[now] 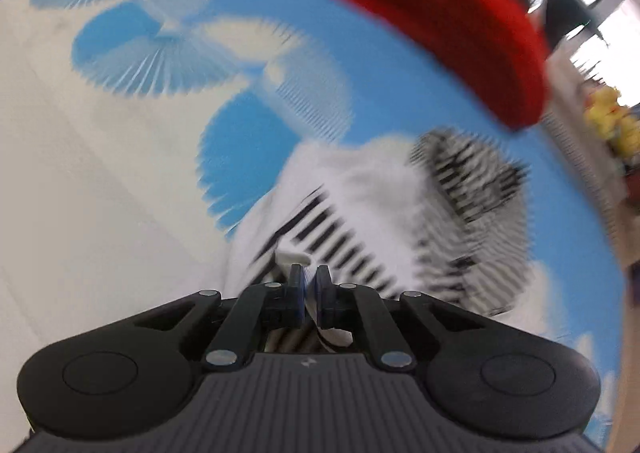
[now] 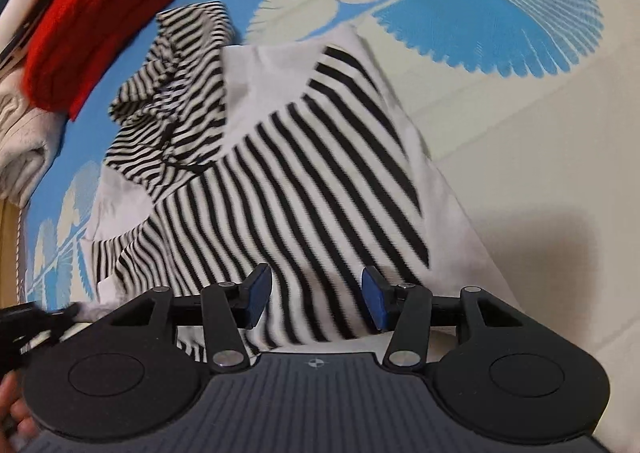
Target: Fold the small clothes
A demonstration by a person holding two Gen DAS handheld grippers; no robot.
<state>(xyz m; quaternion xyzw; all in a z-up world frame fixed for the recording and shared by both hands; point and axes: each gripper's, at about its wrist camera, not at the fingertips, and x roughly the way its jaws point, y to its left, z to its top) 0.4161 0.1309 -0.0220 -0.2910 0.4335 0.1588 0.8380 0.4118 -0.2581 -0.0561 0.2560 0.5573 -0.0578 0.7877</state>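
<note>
Folding has barely started, as far as I can judge: the striped garment (image 2: 280,157) lies spread and partly rumpled on the blue-and-cream patterned cloth (image 2: 520,113), with its hooded or collar end bunched up toward the red folded item (image 2: 104,13) and no clean fold yet made. I take the red piece and the pale folded things (image 2: 20,141) beside it, on the far side of the striped garment from my tongs, to be finished work stacked aside, though I cannot confirm that.

My left gripper (image 1: 308,285) is pressed together on a near edge of the striped garment; a sliver of white fabric shows pinched between the blue pads. That view is blurred, so I cannot say which hem or corner it is.

My right gripper (image 2: 316,301) hangs over the near striped hem with its tongs spread, cloth showing in the gap between them but not squeezed.

What remains, by my reading: get the right tongs onto the hem too, then carry that edge over the garment's body, tidy the bunched end, and set it by the red item.
</note>
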